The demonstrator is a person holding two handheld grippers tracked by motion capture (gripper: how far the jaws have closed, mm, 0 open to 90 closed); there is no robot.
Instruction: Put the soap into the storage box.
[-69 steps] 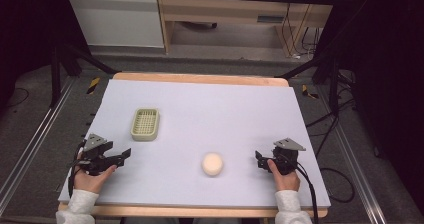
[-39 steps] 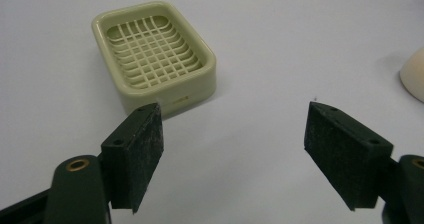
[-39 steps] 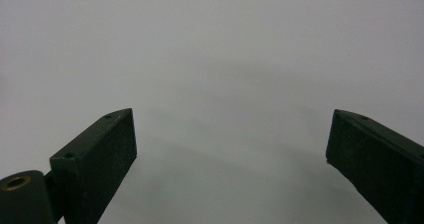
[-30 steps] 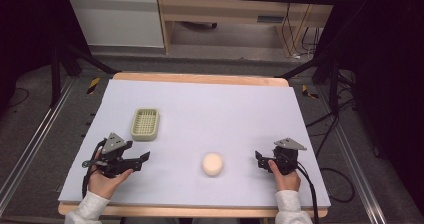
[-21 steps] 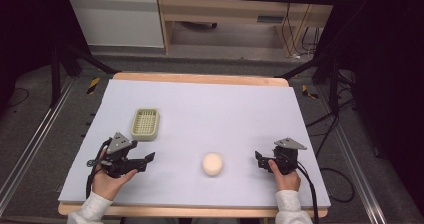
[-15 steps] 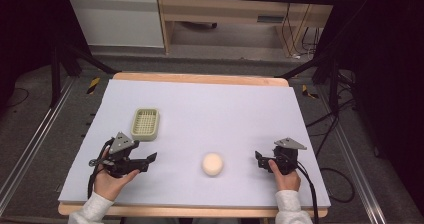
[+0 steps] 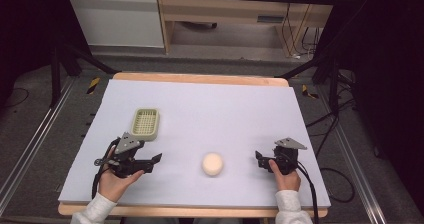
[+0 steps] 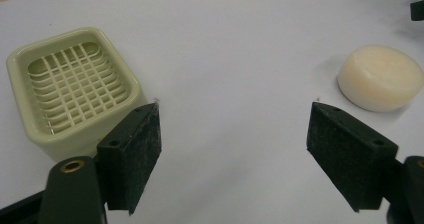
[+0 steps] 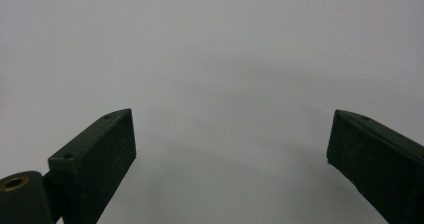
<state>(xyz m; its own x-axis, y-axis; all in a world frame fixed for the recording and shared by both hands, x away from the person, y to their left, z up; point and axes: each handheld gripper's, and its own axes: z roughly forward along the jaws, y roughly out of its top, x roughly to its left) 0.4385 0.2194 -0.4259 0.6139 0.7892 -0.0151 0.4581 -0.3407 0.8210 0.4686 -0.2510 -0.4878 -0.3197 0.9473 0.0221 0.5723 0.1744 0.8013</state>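
Basket [image 7: 145,123] sits on the worktop [image 7: 230,109], left of centre. Soap bar [image 7: 212,164] lies nearer the front edge, right of and well apart from the basket. Left gripper [image 7: 150,162] stands just before the basket, left of the soap bar; right gripper [image 7: 259,159] lies right of the soap bar.

left hand-held gripper [image 7: 152,160] jaws spread wide, right hand-held gripper [image 7: 260,158] likewise

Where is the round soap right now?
In the high view the round soap lies on the table, near its front edge, between the two hand-held grippers, and to the right of the green soap dish.
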